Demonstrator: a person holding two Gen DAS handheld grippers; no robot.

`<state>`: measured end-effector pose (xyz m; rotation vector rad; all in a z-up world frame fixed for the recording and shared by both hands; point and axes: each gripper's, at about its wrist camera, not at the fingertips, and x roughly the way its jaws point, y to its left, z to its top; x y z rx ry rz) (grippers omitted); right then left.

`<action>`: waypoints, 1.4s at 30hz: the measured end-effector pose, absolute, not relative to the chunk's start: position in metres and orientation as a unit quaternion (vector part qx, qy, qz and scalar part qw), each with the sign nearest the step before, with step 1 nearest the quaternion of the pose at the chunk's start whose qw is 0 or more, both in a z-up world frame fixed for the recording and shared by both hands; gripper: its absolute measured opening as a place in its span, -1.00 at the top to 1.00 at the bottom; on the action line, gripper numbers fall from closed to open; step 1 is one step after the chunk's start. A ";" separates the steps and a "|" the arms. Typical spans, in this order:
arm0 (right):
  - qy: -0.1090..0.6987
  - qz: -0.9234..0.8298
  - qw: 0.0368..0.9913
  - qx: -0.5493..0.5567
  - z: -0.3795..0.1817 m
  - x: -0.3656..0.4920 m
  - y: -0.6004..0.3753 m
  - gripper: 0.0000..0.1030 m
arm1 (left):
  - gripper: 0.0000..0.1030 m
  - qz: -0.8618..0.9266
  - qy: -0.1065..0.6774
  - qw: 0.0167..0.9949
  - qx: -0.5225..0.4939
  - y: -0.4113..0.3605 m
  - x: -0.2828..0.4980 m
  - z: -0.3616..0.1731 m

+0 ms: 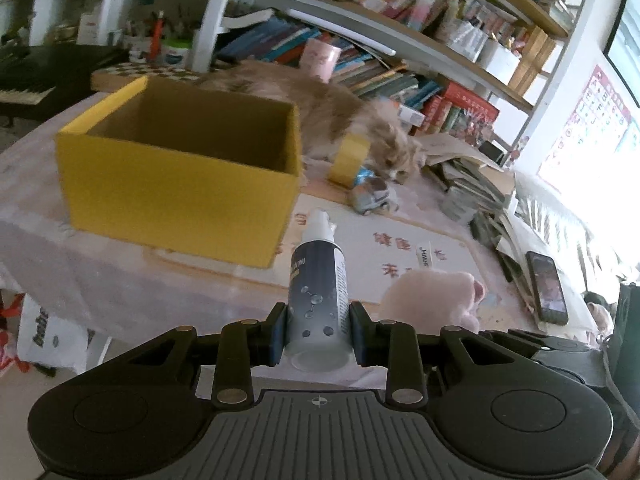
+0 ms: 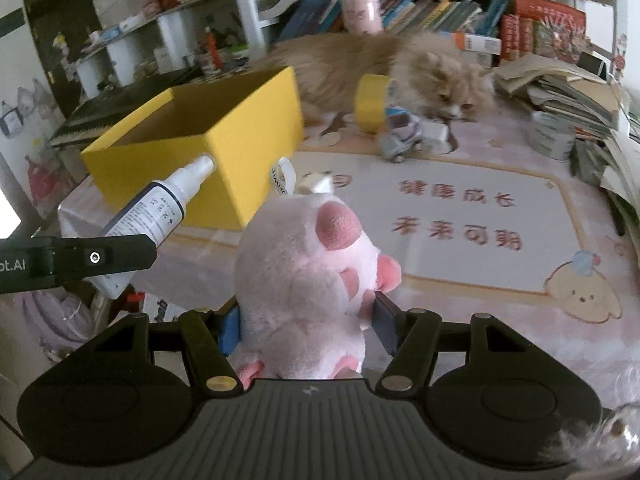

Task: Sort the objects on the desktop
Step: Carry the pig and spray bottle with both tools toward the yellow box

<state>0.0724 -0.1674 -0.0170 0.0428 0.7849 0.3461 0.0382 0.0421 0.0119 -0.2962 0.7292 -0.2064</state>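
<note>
The yellow box (image 1: 180,184) sits open-topped at the table's left, ready to receive things. The left hand-held gripper (image 1: 319,330) clamps a spray bottle (image 1: 318,280) off the table, nozzle boxward. The right hand-held gripper (image 2: 308,326) squeezes a pink plush toy (image 2: 308,264), presumably also box-bound.

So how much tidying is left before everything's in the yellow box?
Nothing looks put away yet: the yellow box shows no items inside. In hand: the left gripper holds a spray bottle, the right gripper a pink plush toy. Left on the table: tape roll and toy car.
</note>
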 end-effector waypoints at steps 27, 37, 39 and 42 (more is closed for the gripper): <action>0.362 0.239 0.900 -0.038 -0.008 0.025 -0.056 -0.19 | 0.40 -0.034 0.326 0.927 -0.183 0.144 -0.040 0.008; 0.364 0.264 0.892 -0.048 -0.009 0.027 -0.034 -0.19 | 0.40 -0.012 0.316 0.928 -0.196 0.160 -0.049 0.008; 0.363 0.265 0.892 -0.049 -0.009 0.027 -0.031 -0.19 | 0.40 -0.012 0.315 0.929 -0.195 0.162 -0.049 0.007; 0.363 0.266 0.891 -0.051 -0.009 0.028 -0.028 -0.19 | 0.40 -0.010 0.314 0.929 -0.196 0.164 -0.049 0.007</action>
